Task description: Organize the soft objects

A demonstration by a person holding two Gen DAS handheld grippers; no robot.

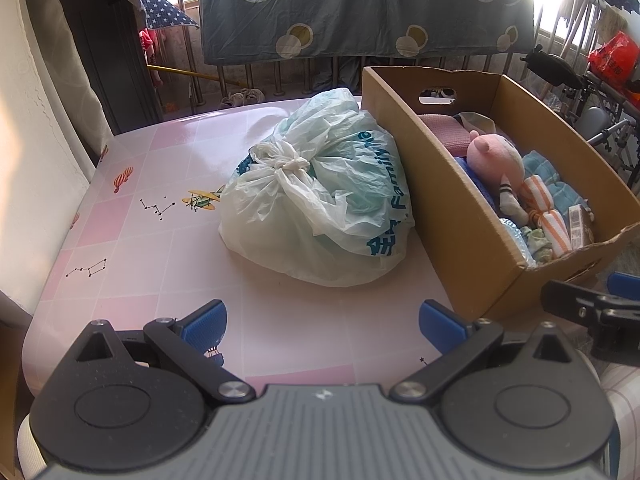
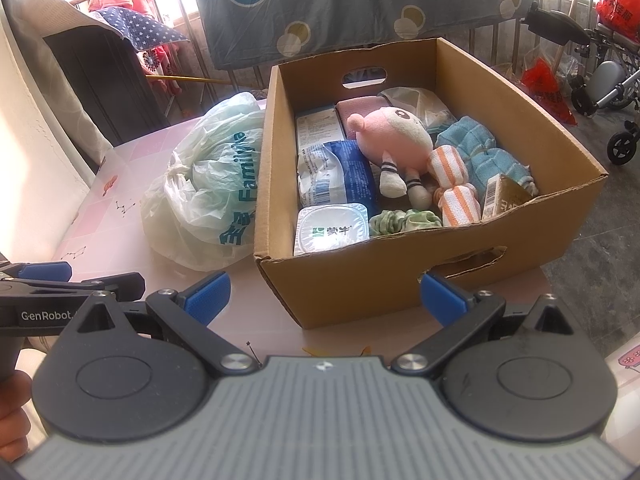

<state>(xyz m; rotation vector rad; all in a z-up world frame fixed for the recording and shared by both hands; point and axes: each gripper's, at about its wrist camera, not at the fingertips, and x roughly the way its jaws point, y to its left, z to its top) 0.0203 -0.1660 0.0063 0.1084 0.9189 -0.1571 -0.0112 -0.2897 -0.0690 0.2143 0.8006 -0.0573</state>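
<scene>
Both of my tools sit wide apart and empty over the pink surface (image 1: pixel 132 216): left tool (image 1: pixel 323 326) facing the knotted plastic bag (image 1: pixel 320 200), right tool (image 2: pixel 325 296) just before the cardboard box (image 2: pixel 400 272). Inside the box I see a pink plush toy (image 2: pixel 396 136), striped rolled cloths (image 2: pixel 452 184), blue towels (image 2: pixel 480 148) and a green scrunchie (image 2: pixel 404 222) among food packets.

Two matching handheld grippers.
Left gripper (image 1: pixel 323 327), right gripper (image 2: pixel 325 297): black linkage arms, blue finger pads (image 1: pixel 208 322), silver screws, ribbed grey housing, white "GenRobot" lettering.
</scene>
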